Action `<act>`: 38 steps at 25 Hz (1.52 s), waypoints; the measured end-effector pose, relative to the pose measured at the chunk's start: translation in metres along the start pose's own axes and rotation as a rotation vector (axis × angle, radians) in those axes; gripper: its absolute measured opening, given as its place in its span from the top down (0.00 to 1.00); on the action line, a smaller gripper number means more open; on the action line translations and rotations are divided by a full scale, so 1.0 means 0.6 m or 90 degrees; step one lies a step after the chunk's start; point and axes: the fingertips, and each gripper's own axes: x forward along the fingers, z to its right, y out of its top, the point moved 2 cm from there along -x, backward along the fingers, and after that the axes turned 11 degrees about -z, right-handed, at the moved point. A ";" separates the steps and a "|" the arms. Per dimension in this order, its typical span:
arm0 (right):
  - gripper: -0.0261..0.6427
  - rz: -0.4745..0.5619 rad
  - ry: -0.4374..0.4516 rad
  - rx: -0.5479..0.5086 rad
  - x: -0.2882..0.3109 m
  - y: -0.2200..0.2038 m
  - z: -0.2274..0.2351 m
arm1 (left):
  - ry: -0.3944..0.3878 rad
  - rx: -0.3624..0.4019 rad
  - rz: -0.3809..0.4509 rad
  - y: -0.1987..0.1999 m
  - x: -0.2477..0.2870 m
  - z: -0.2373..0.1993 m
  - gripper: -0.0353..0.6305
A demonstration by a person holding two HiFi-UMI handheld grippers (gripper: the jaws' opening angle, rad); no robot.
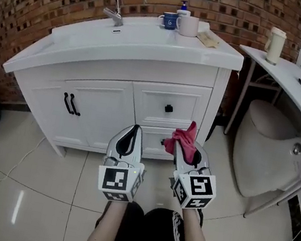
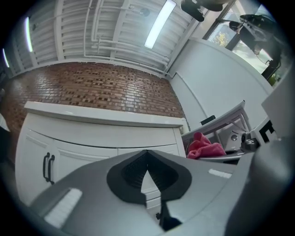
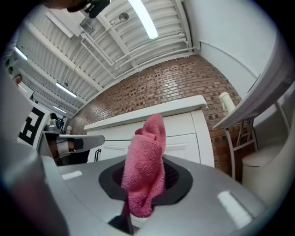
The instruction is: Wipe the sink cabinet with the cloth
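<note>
Pinching the cloth (image 3: pixel 145 166) tight, the right gripper (image 1: pixel 185 147) holds it upright, free end standing above the jaws, short of the cabinet (image 1: pixel 102 100) front by its right edge. The pose fits a stroke about to land or one just lifted. The left gripper (image 1: pixel 135 129) is closed on nothing. Any stroke likely needs the loose fold pressed flat — clear of the knob (image 1: pixel 168 109).

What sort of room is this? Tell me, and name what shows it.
Probably a bathroom or washroom: a white sink cabinet with a faucet and a soap pump on top, standing on a tiled floor.
</note>
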 end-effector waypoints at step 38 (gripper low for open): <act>0.86 -0.037 -0.062 0.024 0.061 -0.049 -0.025 | 0.001 -0.043 -0.021 -0.060 0.042 -0.005 0.92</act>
